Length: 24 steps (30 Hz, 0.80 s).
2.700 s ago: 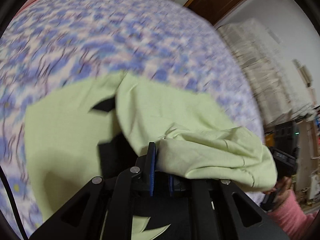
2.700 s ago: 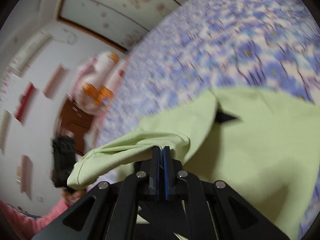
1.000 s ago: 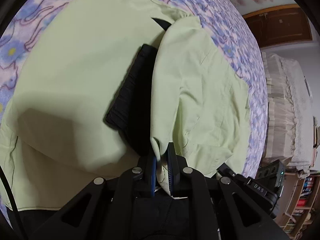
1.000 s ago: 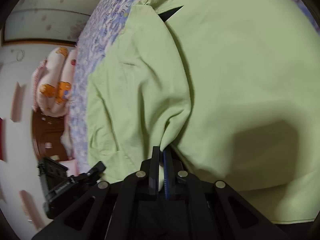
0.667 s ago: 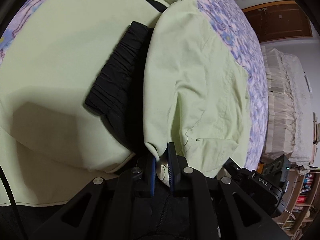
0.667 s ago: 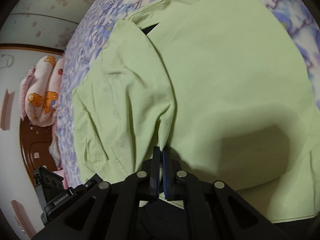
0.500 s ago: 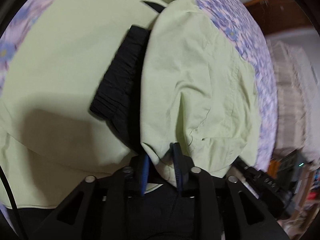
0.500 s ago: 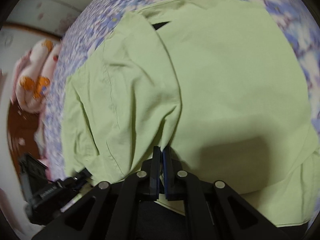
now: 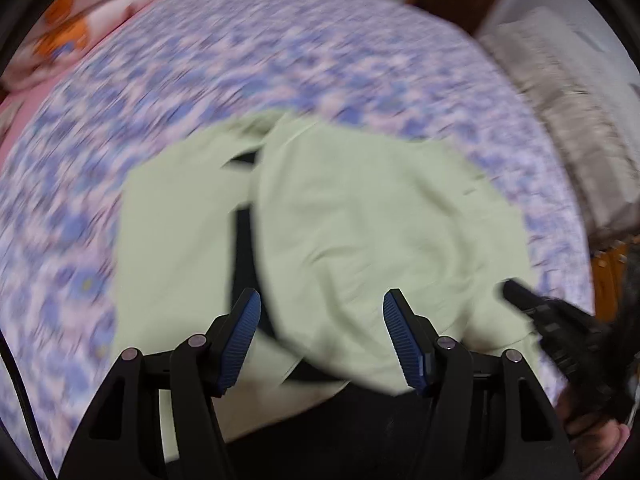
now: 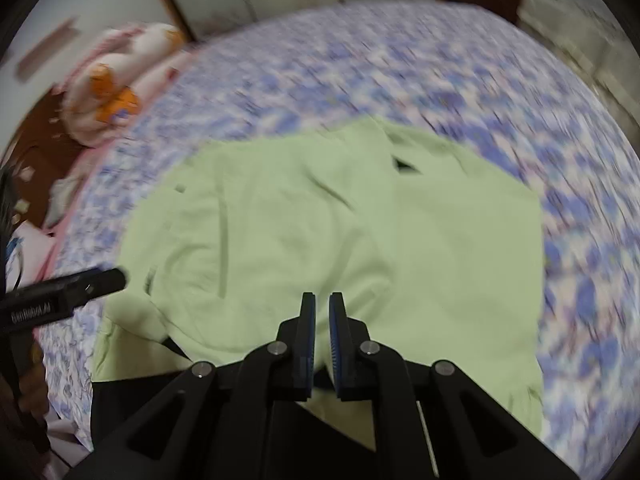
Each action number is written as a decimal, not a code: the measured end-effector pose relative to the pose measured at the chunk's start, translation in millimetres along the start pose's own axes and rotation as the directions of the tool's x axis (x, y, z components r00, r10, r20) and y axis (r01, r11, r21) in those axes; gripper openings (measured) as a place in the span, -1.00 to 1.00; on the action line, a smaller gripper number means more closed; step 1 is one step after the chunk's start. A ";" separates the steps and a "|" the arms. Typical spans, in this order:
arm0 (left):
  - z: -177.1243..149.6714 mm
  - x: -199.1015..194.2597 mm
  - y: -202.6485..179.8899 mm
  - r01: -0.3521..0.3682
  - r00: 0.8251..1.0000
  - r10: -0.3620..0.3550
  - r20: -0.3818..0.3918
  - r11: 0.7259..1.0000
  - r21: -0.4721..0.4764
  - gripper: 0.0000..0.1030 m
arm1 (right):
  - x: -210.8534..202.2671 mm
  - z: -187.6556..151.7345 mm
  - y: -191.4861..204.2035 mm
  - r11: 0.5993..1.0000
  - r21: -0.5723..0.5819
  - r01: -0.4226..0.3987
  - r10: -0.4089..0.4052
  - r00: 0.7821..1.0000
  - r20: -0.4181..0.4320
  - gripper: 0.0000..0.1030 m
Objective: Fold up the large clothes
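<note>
Two grippers hang above a light green garment (image 9: 384, 216) spread on a bed (image 9: 280, 60) with a blue flowered cover. The left gripper (image 9: 322, 340) is released and its jaws are opening, with nothing pinched between the blue pads. The right gripper (image 10: 321, 332) is nearly closed, a thin gap between its pads, and it holds no cloth. One half of the garment is folded over the other, and a black strip (image 9: 240, 256), perhaps a waistband or lining, shows along the fold. Both views are blurred. A pink and orange pillow (image 10: 120, 80) lies at the bed's far corner.
</note>
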State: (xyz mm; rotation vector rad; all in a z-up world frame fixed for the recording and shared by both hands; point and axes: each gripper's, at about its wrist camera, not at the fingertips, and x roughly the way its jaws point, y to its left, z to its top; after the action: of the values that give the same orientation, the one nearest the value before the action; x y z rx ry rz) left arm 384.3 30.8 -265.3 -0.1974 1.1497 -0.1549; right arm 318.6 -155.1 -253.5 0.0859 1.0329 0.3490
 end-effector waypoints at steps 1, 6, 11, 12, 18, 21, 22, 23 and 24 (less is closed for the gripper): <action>5.0 4.1 -4.0 0.011 1.000 -0.011 0.009 1.000 0.013 0.21 | 4.3 2.0 3.6 1.000 -0.026 -0.011 0.011 1.000 0.019 -0.87; 25.2 52.2 -18.4 0.038 0.999 -0.039 0.007 0.998 0.058 -0.64 | 43.7 17.6 15.4 0.998 -0.062 -0.016 0.024 0.989 0.145 -0.87; 44.0 103.4 -10.8 0.050 0.999 -0.050 0.002 0.999 0.016 -0.85 | 92.9 38.6 14.8 0.996 -0.085 -0.029 0.043 0.985 0.165 -0.97; 47.4 110.7 -8.9 0.047 0.999 -0.047 0.001 0.999 0.010 -0.85 | 100.5 42.7 14.1 0.996 -0.085 -0.034 0.048 0.985 0.163 -0.97; 80.9 144.7 1.9 0.016 0.998 -0.015 0.059 1.000 -0.019 -0.85 | 137.5 71.1 5.6 0.993 -0.064 -0.095 0.103 0.985 0.141 -0.97; 101.9 154.5 8.8 0.013 0.995 -0.011 0.102 1.000 -0.025 -0.85 | 144.4 81.5 0.6 0.991 -0.032 -0.129 0.132 0.983 0.124 -0.98; 107.3 157.3 9.8 0.006 0.994 -0.004 0.108 1.000 -0.025 -0.85 | 147.6 86.8 -2.3 0.992 -0.018 -0.126 0.128 0.985 0.115 -0.98; 114.3 161.5 12.5 -0.007 0.994 0.010 0.109 1.000 -0.029 -0.85 | 149.7 89.8 -4.1 0.992 -0.008 -0.127 0.127 0.986 0.110 -0.98; 118.3 164.6 14.4 -0.006 0.994 0.009 0.105 0.999 -0.033 -0.85 | 152.4 93.8 -6.6 0.991 0.007 -0.132 0.131 0.987 0.098 -0.98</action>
State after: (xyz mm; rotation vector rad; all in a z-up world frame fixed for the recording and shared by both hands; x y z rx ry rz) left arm 559.0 17.1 -368.2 -0.2271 1.0480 -0.1180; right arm 470.6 -103.3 -332.6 0.1823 0.9348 0.4533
